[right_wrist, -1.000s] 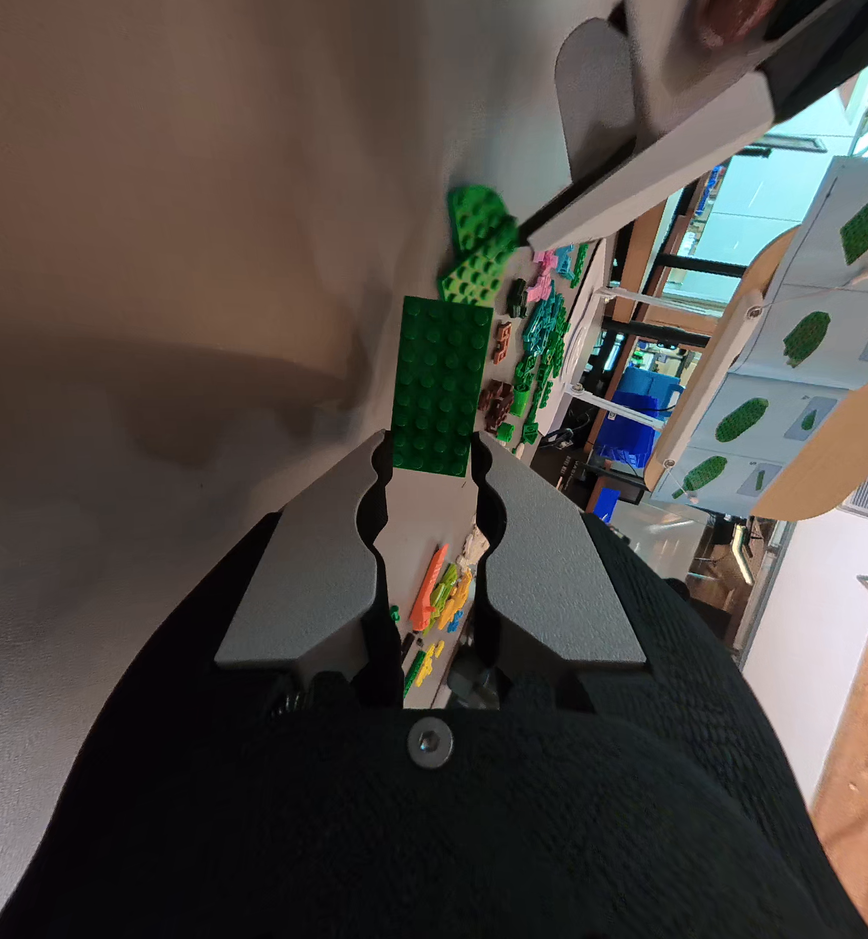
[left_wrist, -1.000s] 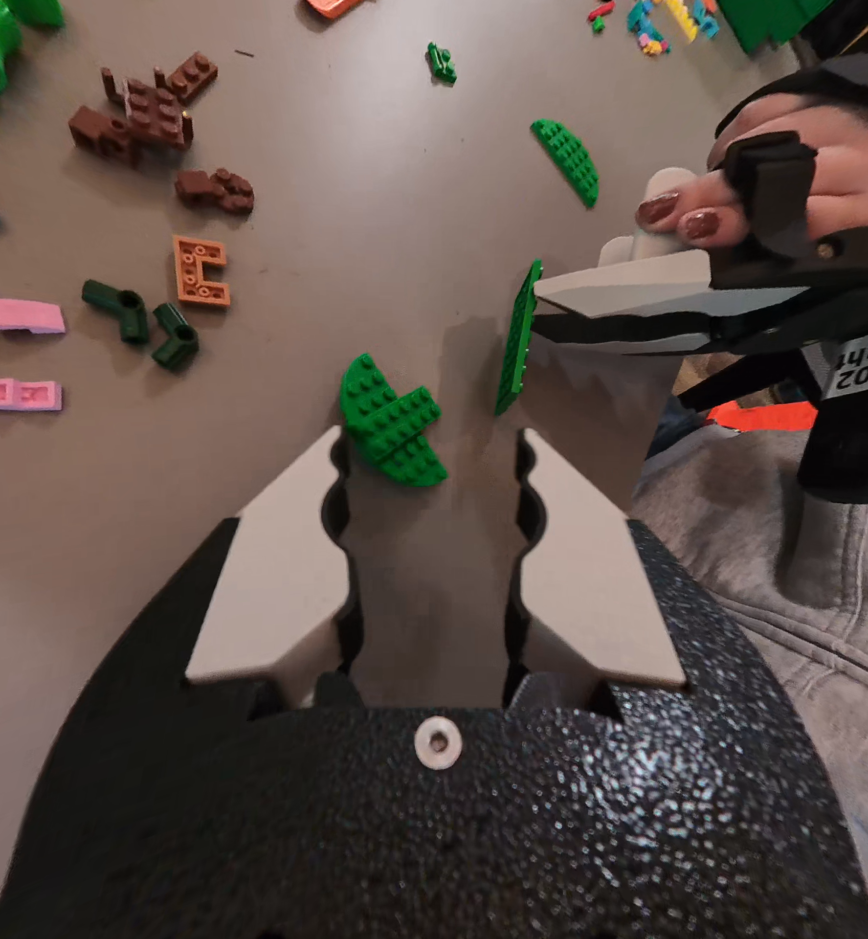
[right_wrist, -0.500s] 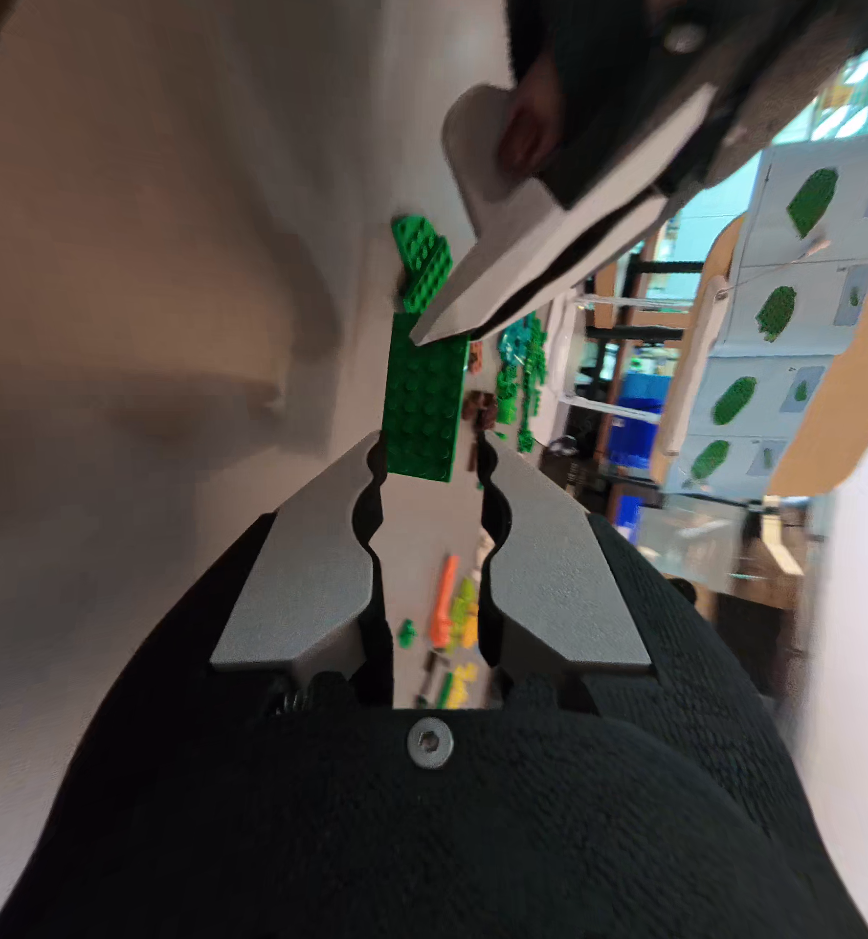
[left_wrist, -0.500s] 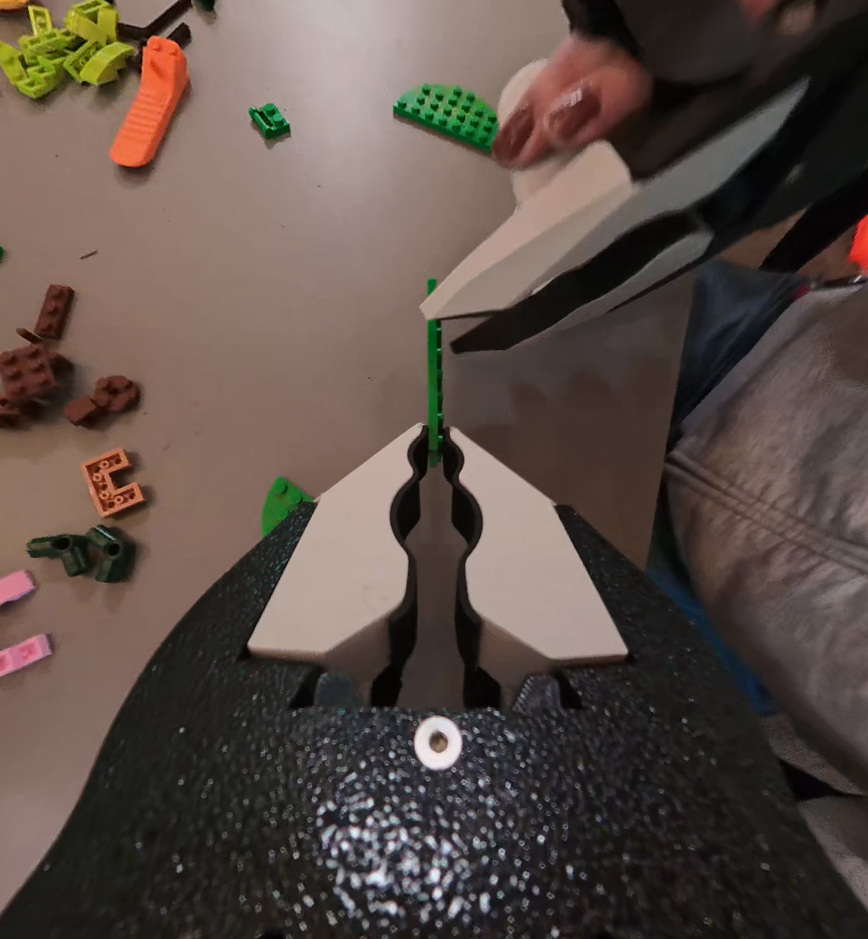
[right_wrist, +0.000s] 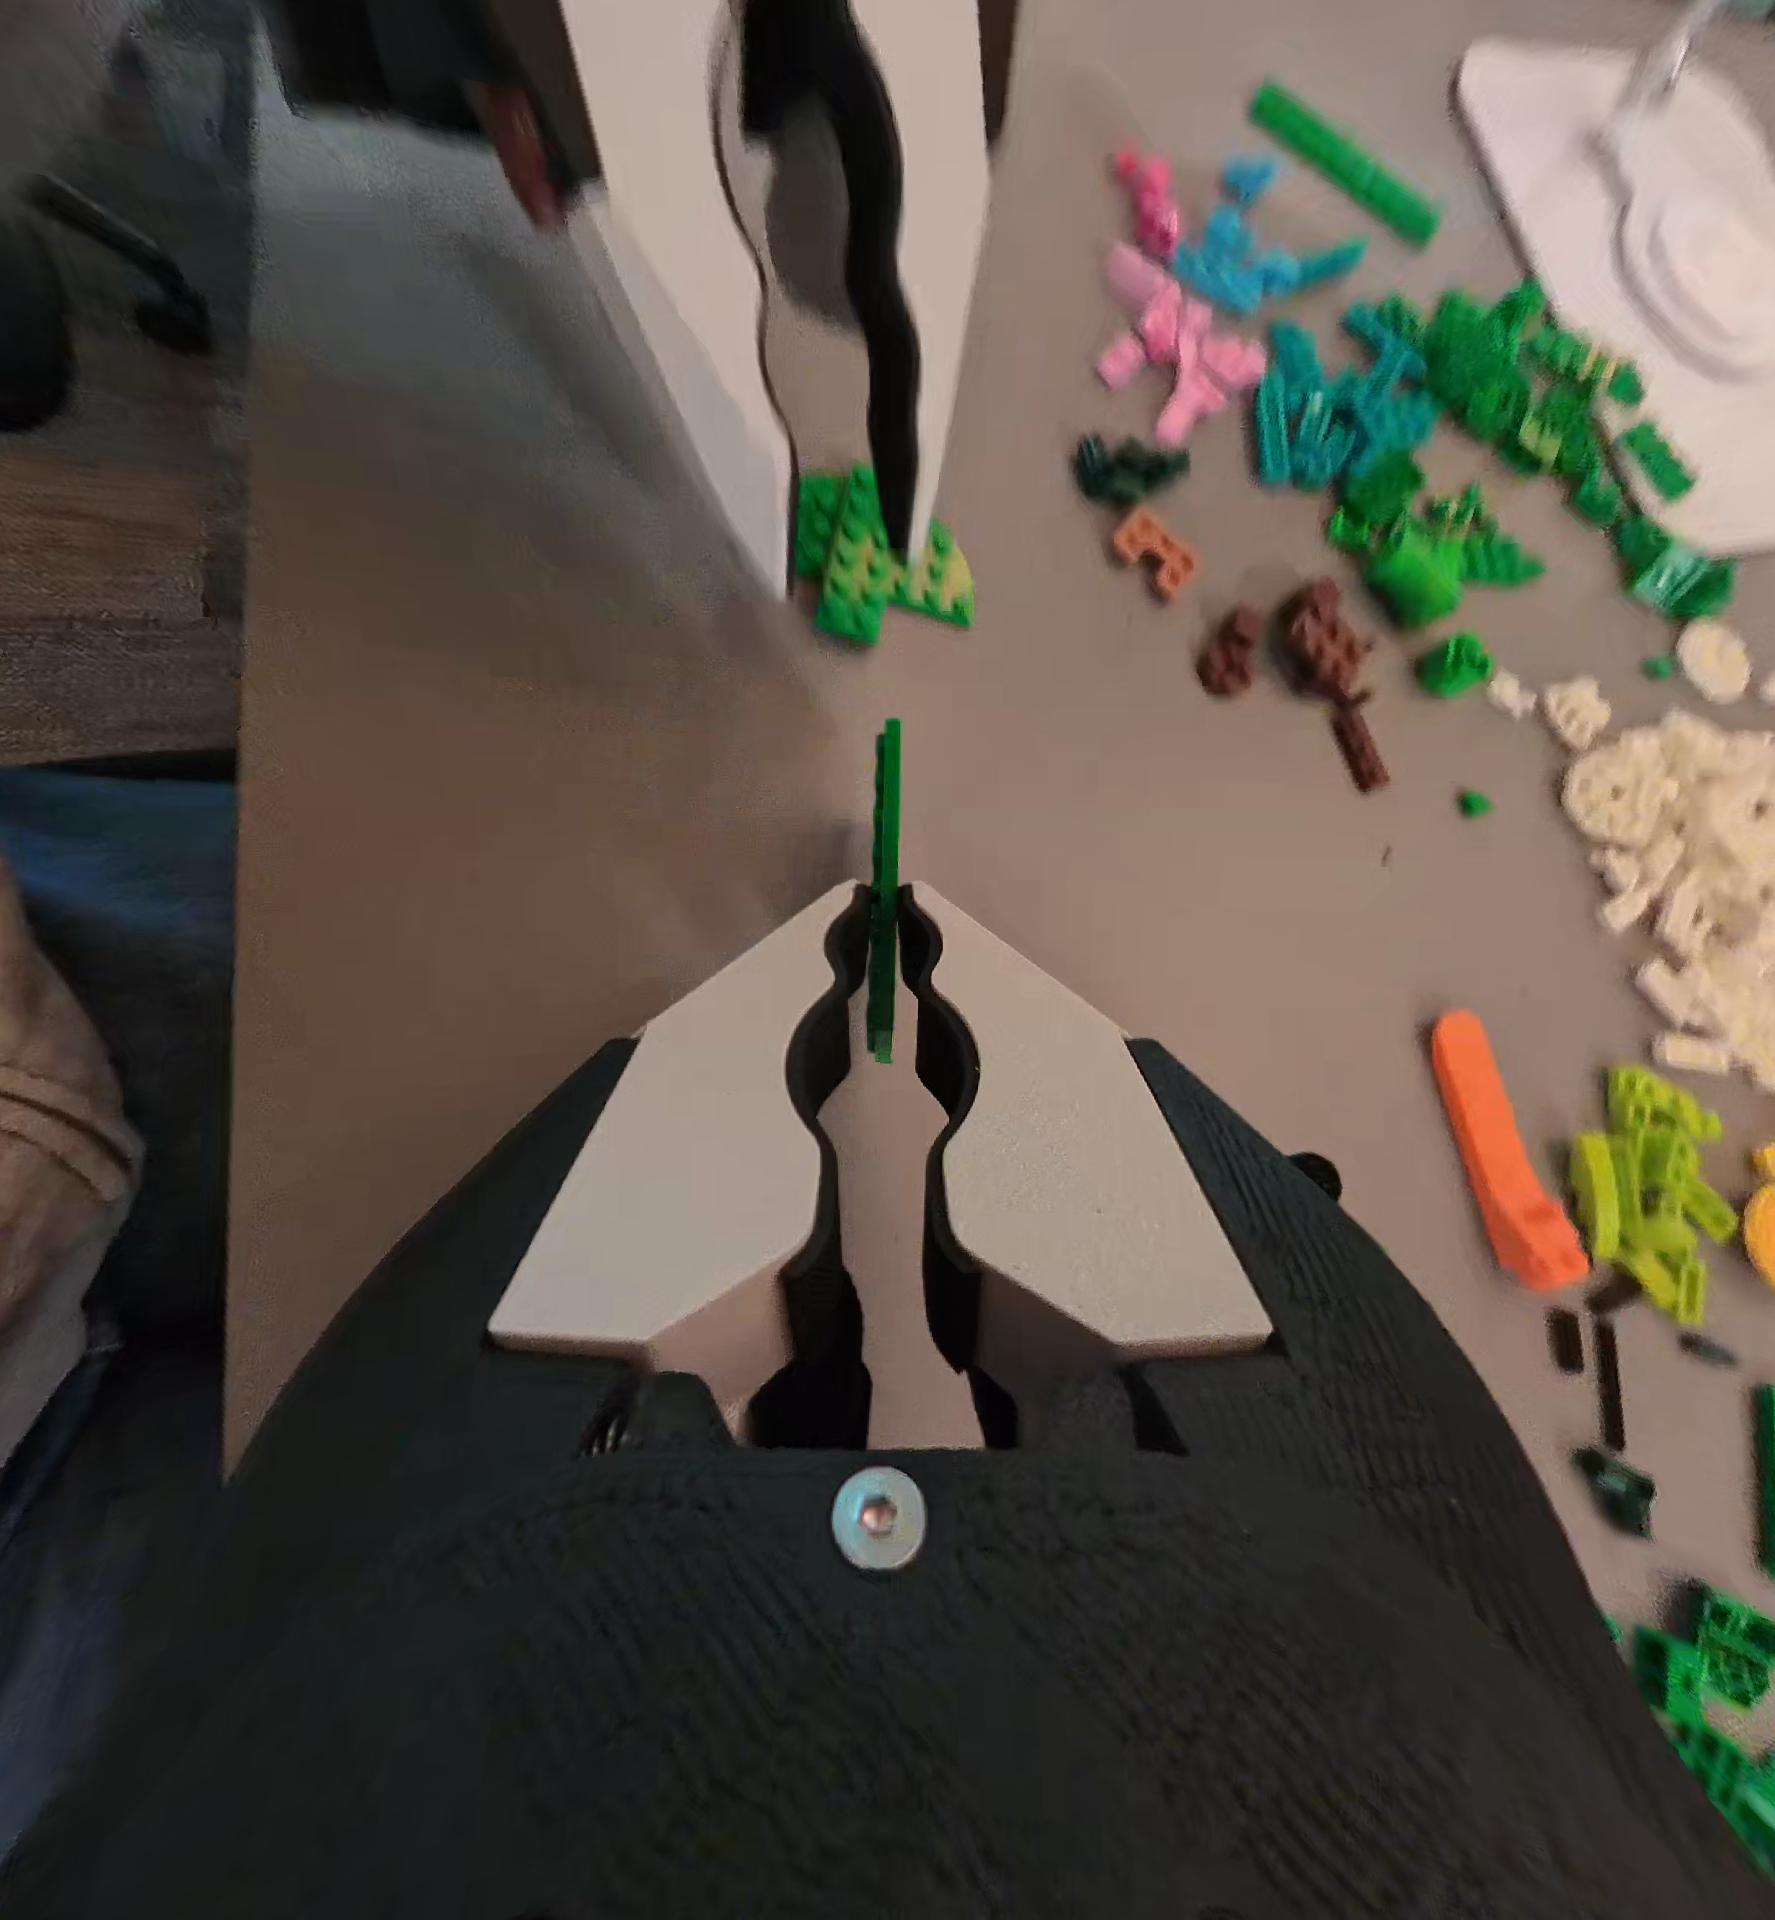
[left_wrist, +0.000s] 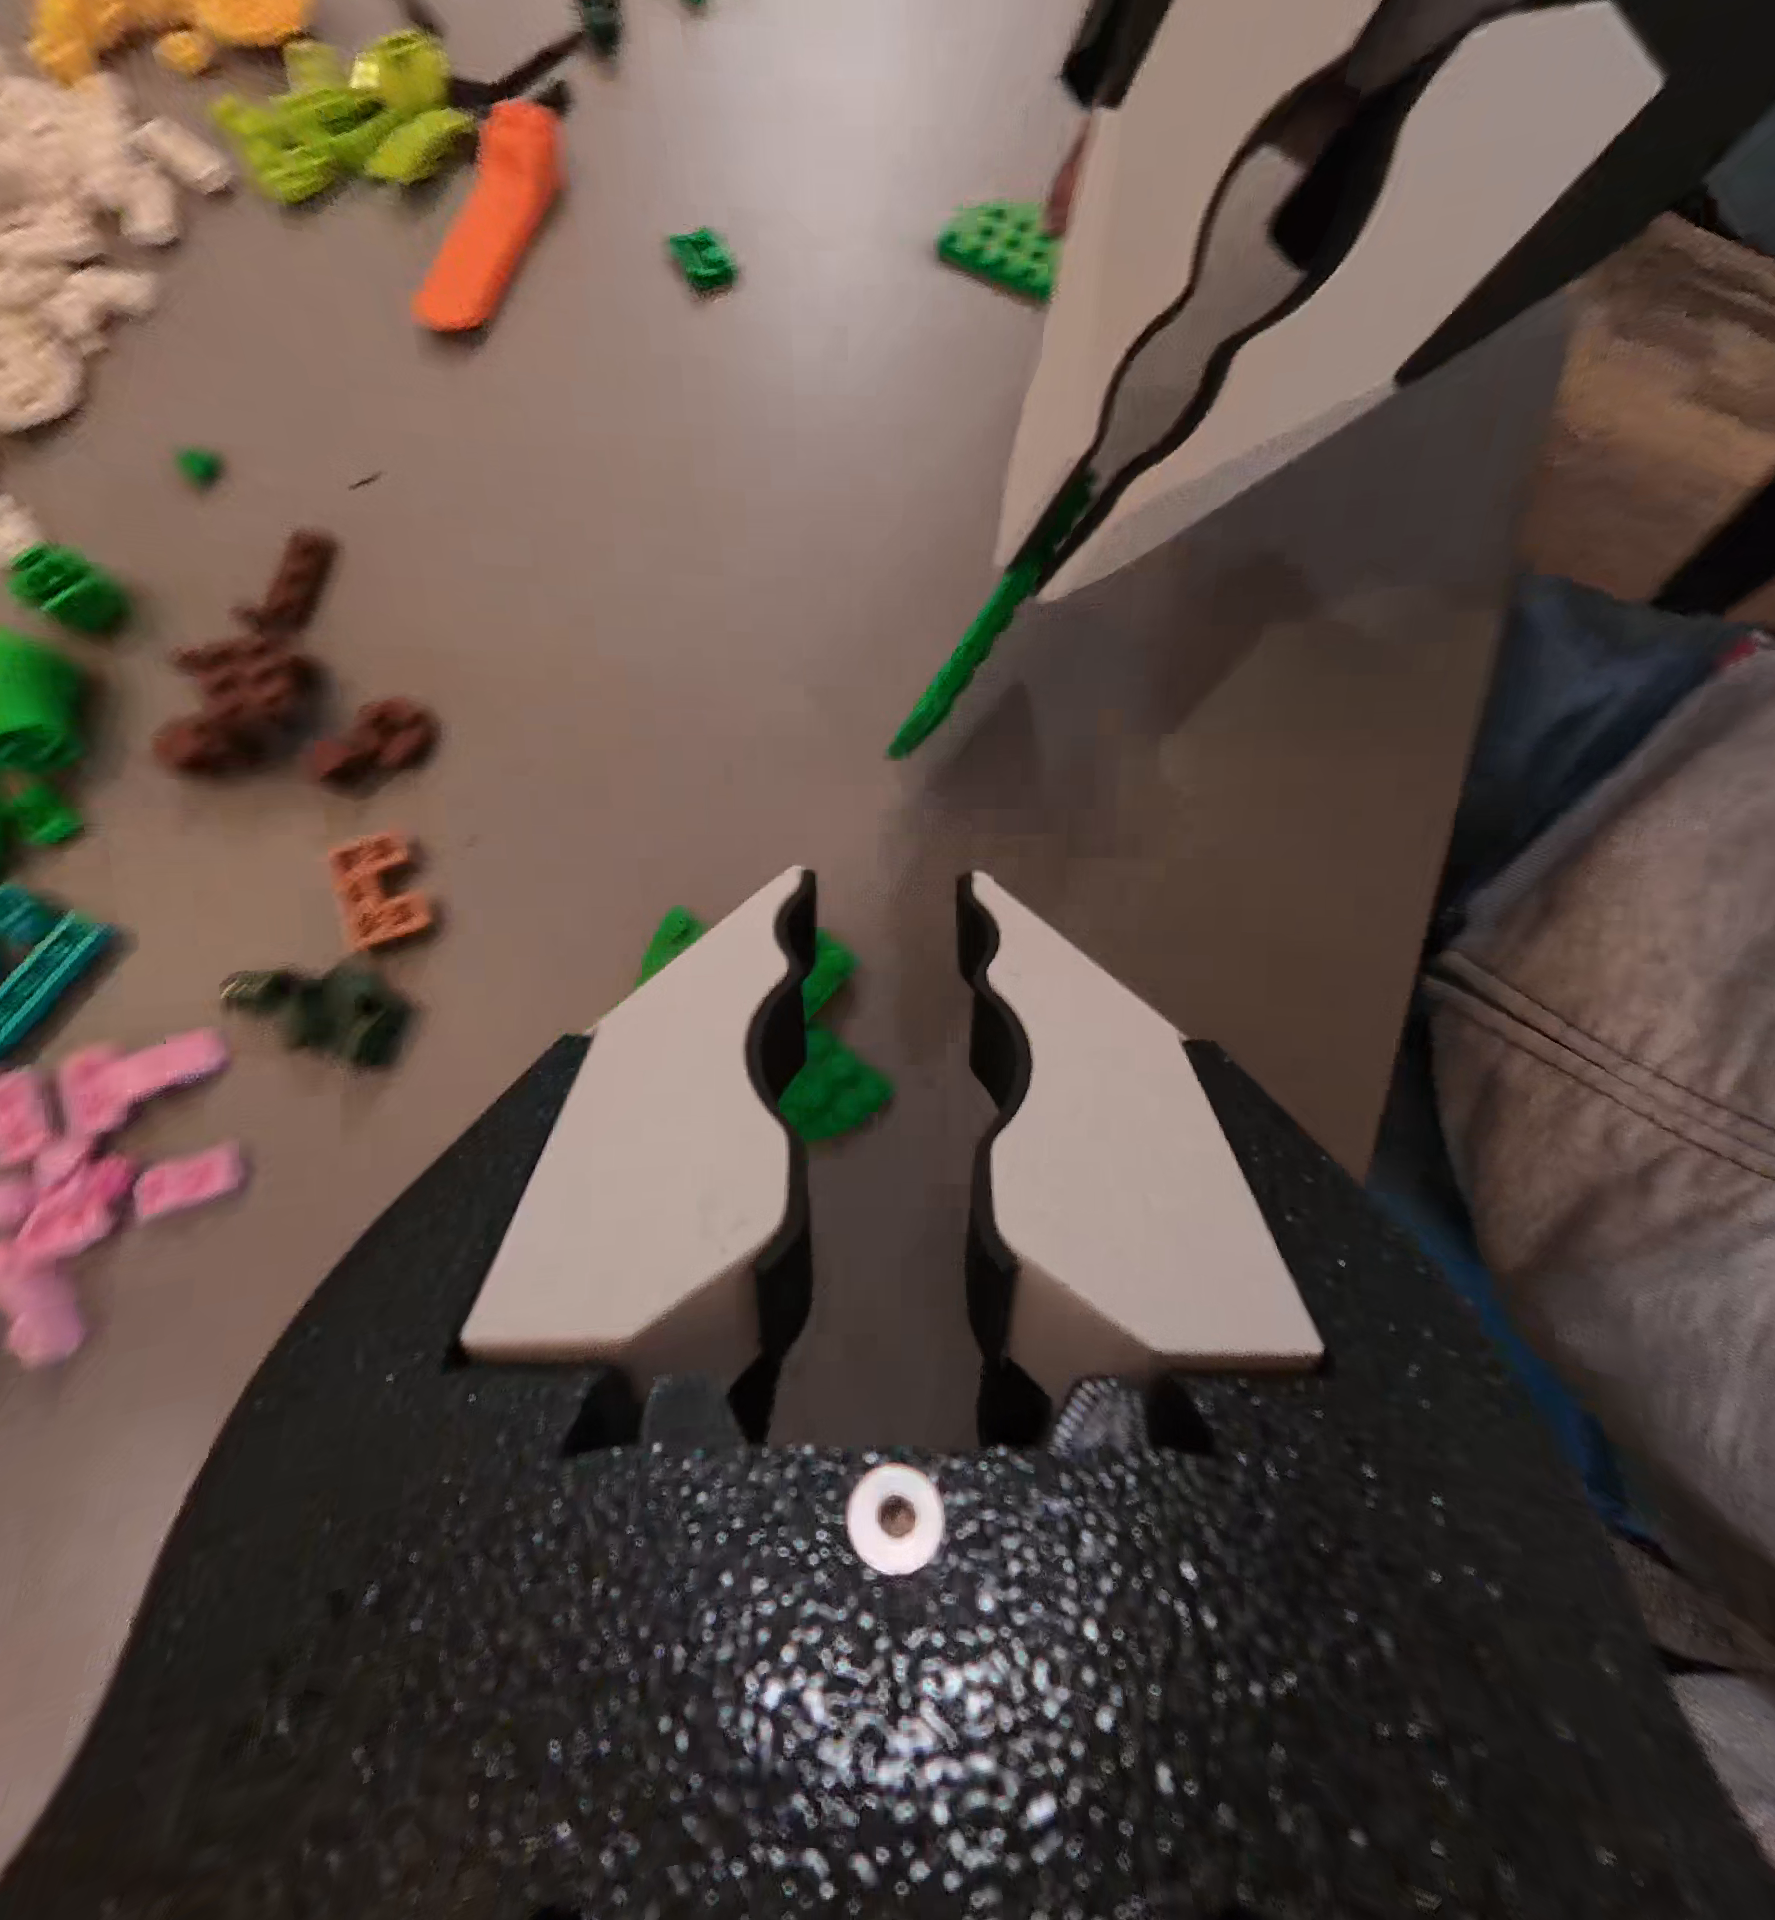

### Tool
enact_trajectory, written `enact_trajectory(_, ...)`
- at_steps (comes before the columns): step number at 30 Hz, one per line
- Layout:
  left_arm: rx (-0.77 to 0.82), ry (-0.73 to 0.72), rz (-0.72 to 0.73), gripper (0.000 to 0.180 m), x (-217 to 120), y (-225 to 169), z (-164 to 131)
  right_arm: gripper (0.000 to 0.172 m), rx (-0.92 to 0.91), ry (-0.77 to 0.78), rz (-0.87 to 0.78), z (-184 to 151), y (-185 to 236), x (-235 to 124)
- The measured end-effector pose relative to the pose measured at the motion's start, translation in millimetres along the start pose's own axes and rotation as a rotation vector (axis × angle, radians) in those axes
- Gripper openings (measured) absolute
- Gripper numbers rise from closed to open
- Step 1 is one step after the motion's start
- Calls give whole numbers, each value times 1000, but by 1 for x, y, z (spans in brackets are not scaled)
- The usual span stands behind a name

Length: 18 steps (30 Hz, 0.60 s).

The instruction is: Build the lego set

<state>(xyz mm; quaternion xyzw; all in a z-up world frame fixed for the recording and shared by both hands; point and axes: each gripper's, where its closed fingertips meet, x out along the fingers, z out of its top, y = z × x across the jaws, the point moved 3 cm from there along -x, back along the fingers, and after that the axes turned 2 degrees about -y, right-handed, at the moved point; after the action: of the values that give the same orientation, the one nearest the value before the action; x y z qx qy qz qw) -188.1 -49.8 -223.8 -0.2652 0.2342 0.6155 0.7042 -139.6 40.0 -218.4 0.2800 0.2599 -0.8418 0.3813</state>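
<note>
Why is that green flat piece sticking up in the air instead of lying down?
The right gripper pinches the green plate by its thin edge, so it stands edge-on above the table. Other bricks lie flat.

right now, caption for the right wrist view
Right gripper pinches a green plate edge-on above a grey table strewn with bricks.

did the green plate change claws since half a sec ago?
Yes. The green plate left the left claw, now open, and sits clamped edge-on in the right claw.
</note>
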Motion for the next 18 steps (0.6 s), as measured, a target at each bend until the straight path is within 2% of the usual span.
enact_trajectory(4, -136, 29, 115, 44, -23, 23, -14, 3, 119, 33, 23, -6, -9, 3)
enact_trajectory(6, -187, 66, 146, 55, -28, 28, -21, 4, 120, 73, 33, -10, -10, 6)
enact_trajectory(10, -195, 90, 165, 63, -29, 29, -25, 9, 92, 89, 52, -13, -7, 12)
enact_trajectory(14, -194, 73, 155, 62, -31, 27, -22, 18, 96, 88, 47, -16, -7, 14)
enact_trajectory(16, -197, 70, 152, 61, -31, 28, -23, 18, 91, 92, 28, -17, -10, 14)
enact_trajectory(18, -203, 72, 150, 60, -31, 29, -25, 7, 106, 87, 23, -16, -11, 14)
